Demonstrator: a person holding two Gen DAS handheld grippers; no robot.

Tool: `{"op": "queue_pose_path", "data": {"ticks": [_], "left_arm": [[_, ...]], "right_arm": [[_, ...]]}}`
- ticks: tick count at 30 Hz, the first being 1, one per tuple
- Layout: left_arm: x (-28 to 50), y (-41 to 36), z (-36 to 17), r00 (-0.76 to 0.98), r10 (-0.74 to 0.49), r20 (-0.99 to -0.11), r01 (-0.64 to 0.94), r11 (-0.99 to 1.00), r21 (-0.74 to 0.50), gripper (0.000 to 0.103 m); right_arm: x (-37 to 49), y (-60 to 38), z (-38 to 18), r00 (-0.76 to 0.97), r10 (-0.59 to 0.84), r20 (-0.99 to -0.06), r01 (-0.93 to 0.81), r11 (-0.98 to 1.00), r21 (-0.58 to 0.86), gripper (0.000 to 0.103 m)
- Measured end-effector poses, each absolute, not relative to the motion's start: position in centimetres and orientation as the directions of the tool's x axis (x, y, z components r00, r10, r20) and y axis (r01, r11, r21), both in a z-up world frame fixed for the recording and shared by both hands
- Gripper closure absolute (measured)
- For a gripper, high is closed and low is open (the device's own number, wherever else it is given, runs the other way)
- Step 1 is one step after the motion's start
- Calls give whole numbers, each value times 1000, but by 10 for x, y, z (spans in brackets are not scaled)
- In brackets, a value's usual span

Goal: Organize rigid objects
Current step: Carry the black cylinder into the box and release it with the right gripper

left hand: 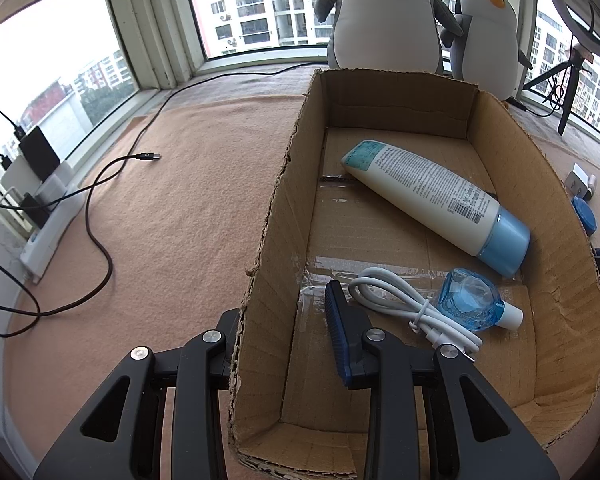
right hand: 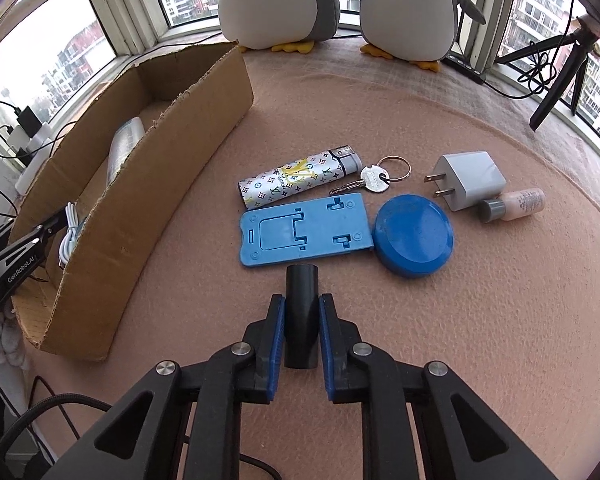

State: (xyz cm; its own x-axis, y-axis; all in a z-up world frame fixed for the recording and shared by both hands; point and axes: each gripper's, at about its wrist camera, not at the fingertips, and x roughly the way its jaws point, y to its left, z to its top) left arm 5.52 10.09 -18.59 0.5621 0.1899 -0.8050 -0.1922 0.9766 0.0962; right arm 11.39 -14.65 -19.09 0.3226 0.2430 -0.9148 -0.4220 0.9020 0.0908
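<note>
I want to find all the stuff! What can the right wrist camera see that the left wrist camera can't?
Only the right wrist view shows the lighter, the key, the blue phone stand, the small pink bottle and the black tube held by the right gripper.

Only the left wrist view shows the little blue bottle and the loose black cable.

Both show the cardboard box, the white cable, the cream tube, the round blue lid and the penguins.
</note>
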Motion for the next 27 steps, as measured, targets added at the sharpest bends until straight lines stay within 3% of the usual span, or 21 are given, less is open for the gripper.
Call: {"op": "queue_pose_path", "data": {"ticks": [15, 27], "left_arm": [[55, 101, -185, 563, 189, -805, -193, 977, 95, 73], [55, 101, -185, 564, 187, -805, -195, 977, 90, 73]], "right_arm": [[120, -121, -118, 423, 354, -834, -474, 871, 129, 88], [140, -66, -99, 433, 410, -803, -533, 834, 138, 88]]}}
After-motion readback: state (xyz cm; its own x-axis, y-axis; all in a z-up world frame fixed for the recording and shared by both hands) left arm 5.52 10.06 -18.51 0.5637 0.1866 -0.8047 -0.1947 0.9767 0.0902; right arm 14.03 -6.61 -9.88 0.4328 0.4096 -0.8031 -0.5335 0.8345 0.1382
